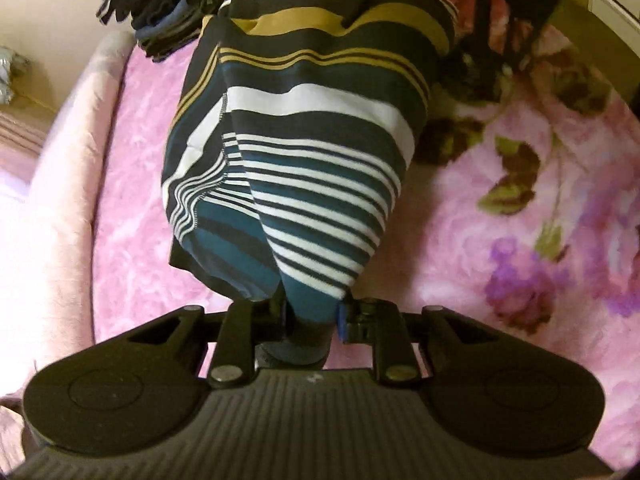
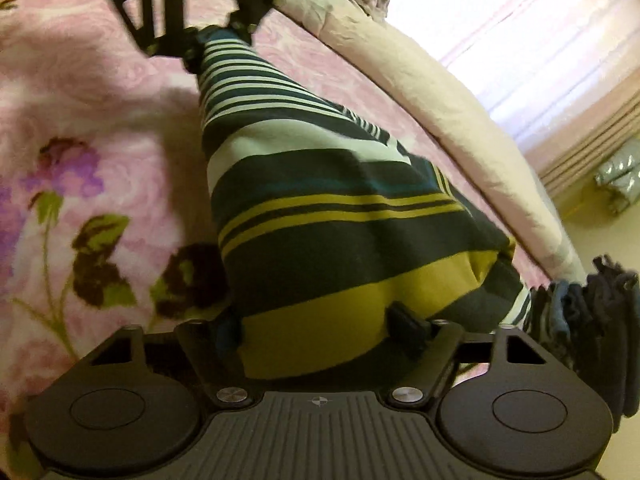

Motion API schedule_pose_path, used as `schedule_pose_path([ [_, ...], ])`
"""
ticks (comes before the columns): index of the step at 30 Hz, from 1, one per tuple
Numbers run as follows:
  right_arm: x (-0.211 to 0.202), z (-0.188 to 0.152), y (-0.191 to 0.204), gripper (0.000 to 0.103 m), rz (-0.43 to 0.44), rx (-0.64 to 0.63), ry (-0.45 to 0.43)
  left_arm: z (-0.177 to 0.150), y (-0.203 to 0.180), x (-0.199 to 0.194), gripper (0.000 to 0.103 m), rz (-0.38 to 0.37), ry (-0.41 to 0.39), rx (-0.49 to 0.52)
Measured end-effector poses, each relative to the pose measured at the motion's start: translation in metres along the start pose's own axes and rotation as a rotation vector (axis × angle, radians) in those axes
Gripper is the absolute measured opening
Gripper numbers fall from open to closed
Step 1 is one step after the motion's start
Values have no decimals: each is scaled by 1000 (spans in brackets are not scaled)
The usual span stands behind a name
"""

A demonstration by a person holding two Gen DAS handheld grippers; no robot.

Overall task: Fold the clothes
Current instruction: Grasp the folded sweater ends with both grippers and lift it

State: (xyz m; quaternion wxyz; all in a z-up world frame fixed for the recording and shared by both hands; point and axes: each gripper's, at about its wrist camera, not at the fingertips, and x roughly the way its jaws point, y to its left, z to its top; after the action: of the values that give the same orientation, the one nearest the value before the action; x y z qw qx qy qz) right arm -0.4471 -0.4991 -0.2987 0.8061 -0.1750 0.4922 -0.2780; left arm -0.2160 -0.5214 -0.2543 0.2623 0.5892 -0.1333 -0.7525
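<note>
A striped garment (image 1: pixel 320 120) in navy, white, teal and mustard stretches lengthwise between my two grippers above a pink floral blanket (image 1: pixel 520 200). My left gripper (image 1: pixel 312 312) is shut on its teal, thin-striped end, which is bunched between the pads; the same gripper (image 2: pixel 216 36) shows at the top of the right wrist view. My right gripper (image 2: pixel 320 328) stands wide over the mustard end of the garment (image 2: pixel 340 220). One fingertip (image 2: pixel 408 320) rests on the cloth, which lies between the jaws without being pinched. In the left wrist view the right gripper (image 1: pixel 420 8) sits at the garment's far end.
A pile of dark folded clothes (image 1: pixel 160 12) (image 2: pixel 592 320) lies beside the garment's mustard end. A pale pink rolled quilt (image 1: pixel 60 200) (image 2: pixel 440 92) runs along the bed's edge. Beyond it hang bright curtains (image 2: pixel 540 40), with a silvery object (image 2: pixel 616 184) on the floor.
</note>
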Motion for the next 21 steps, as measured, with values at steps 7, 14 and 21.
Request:
schedule_pose_path([
  [7,-12,8,-1,70,22,-48,27,-24,-11,-2,29,62,19,83],
  [14,-22,10,14,78,-28,-82,86,-16,-40,-32,50,109,-83,122],
  [21,-14,13,20,78,-15,-119,79,14,-39,17,38,89,-80,143],
])
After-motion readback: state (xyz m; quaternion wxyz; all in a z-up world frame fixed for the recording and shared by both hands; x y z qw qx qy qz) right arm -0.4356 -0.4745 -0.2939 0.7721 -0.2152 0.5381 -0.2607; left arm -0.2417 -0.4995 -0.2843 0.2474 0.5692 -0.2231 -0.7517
